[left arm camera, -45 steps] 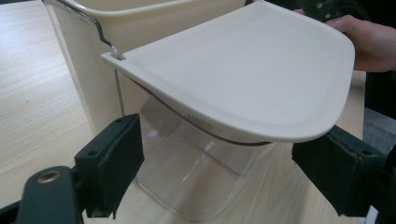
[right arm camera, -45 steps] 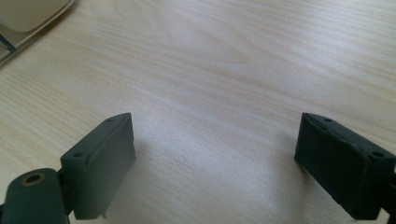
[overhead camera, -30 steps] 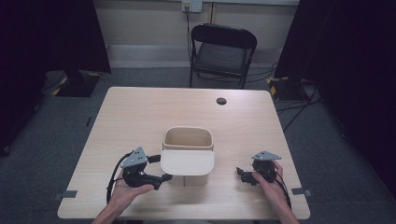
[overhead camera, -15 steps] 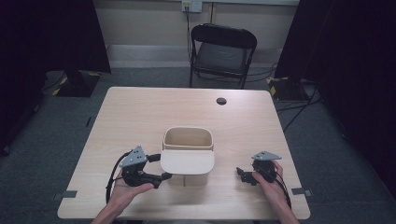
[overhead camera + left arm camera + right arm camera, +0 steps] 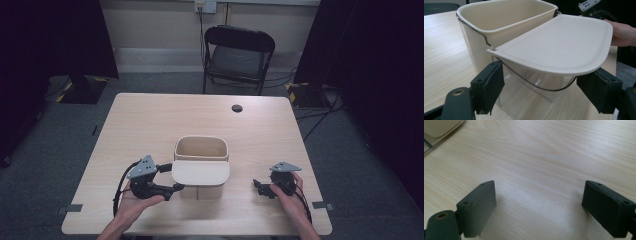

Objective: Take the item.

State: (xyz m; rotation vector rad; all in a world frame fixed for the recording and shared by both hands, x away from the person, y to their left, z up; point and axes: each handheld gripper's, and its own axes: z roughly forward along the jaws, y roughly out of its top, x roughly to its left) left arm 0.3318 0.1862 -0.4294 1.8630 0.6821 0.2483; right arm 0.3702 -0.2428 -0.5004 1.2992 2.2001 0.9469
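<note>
Beside cream bin (image 5: 201, 150), left gripper (image 5: 172, 189) & right gripper (image 5: 258, 187) rest low w/ jaws spread, empty.

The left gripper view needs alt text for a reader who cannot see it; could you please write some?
A cream bin with a wire handle stands on a light wooden table, its flat cream lid jutting out towards the camera. The left gripper has its black jaws wide open just below the lid's edge. Behind the lid, a hand shows.

Even overhead light brightens the table (image 5: 150, 125) against a dim dark room, casting soft shadows, while both gripper views blur up close.
</note>
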